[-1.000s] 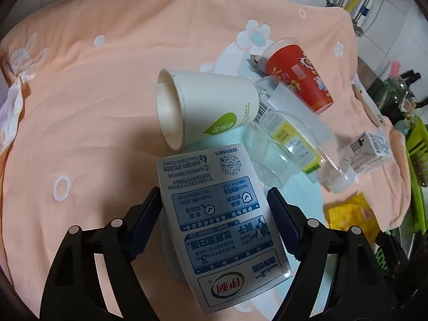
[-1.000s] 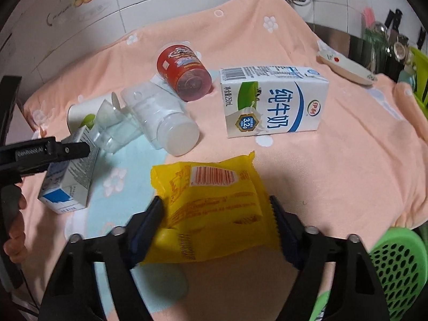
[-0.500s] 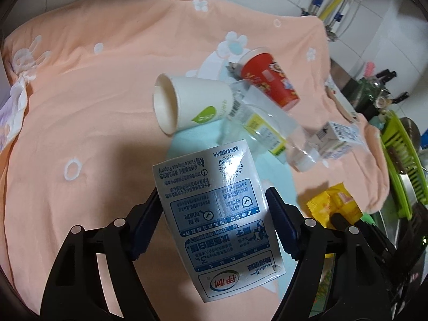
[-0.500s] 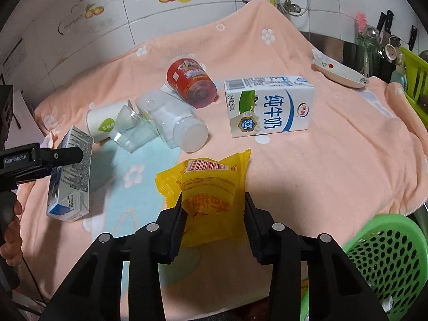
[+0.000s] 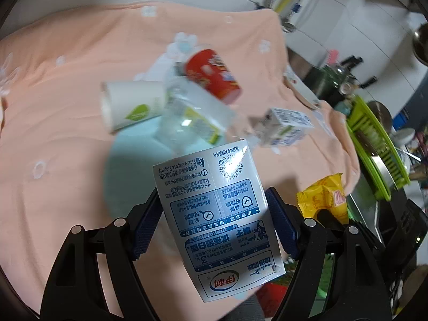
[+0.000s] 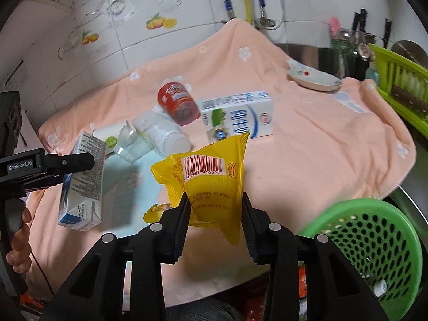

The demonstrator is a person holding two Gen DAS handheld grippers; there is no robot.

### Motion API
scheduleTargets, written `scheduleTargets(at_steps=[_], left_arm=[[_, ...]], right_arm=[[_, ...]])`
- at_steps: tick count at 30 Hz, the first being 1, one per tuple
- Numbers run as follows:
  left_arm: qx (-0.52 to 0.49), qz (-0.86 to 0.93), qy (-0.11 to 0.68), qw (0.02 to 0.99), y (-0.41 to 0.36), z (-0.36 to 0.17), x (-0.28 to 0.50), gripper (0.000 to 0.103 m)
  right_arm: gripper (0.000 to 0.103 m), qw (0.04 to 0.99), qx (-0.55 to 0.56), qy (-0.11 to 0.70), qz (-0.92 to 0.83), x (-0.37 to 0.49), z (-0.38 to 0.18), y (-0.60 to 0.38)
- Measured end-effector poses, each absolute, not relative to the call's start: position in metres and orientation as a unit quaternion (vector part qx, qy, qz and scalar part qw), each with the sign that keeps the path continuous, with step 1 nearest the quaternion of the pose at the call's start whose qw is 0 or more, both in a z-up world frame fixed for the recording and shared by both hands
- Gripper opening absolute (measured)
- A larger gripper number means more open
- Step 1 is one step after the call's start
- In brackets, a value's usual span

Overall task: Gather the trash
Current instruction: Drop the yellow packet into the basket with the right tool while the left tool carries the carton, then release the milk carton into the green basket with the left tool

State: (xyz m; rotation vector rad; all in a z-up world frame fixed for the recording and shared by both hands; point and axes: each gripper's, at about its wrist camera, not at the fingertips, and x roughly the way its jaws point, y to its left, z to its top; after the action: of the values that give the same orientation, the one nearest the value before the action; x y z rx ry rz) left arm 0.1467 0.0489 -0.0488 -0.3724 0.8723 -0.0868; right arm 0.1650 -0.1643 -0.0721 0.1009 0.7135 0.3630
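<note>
My left gripper [image 5: 214, 219] is shut on a blue-and-white milk carton [image 5: 216, 208] and holds it above the peach towel [image 5: 67, 133]; the same carton [image 6: 80, 179] shows at the left of the right wrist view. My right gripper [image 6: 215, 214] pinches a crumpled yellow snack wrapper [image 6: 208, 176], its jaws still closing on it. On the towel lie a white paper cup [image 5: 128, 107], a clear plastic bottle [image 5: 192, 117], a red cup [image 5: 214, 75] and a second milk carton [image 6: 238, 117].
A green perforated basket [image 6: 374, 243] sits low at the right, below the towel's edge. A small dish [image 6: 313, 79] rests on the far right of the towel. A green dish rack [image 6: 401, 80] and utensils stand beyond. A hand [image 6: 18, 243] grips the left tool.
Both grippers have lifted and drawn back from the towel with their loads. The right jaws closed in on the yellow wrapper, crumpling it. The green basket has come into fuller view.
</note>
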Motion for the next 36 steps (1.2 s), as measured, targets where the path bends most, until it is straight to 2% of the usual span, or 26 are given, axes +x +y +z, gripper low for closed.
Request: scheduleTargets(at_steps=[17, 21, 24, 36], left_arm=[[-0.123, -0.181, 0.437, 0.872, -0.09, -0.042, 0.158, 0.075], [-0.104, -0.201, 0.445, 0.867, -0.12, -0.047, 0.161, 0.075], [-0.093, -0.212, 0.45, 0.863, -0.138, -0.053, 0.162, 0.075], [-0.086, -0.267, 0.472, 0.836, -0.19, -0.08, 0.161, 0.077]], right_arm=[[0.04, 0.935, 0.061, 0.346, 0.052, 0.11, -0.074, -0.284], [0.046, 0.933, 0.066, 0.353, 0.027, 0.099, -0.083, -0.307], [0.057, 0.93, 0.076, 0.358, 0.016, 0.093, -0.09, -0.32], [0.074, 0.936, 0.059, 0.347, -0.016, 0.065, -0.094, -0.341]])
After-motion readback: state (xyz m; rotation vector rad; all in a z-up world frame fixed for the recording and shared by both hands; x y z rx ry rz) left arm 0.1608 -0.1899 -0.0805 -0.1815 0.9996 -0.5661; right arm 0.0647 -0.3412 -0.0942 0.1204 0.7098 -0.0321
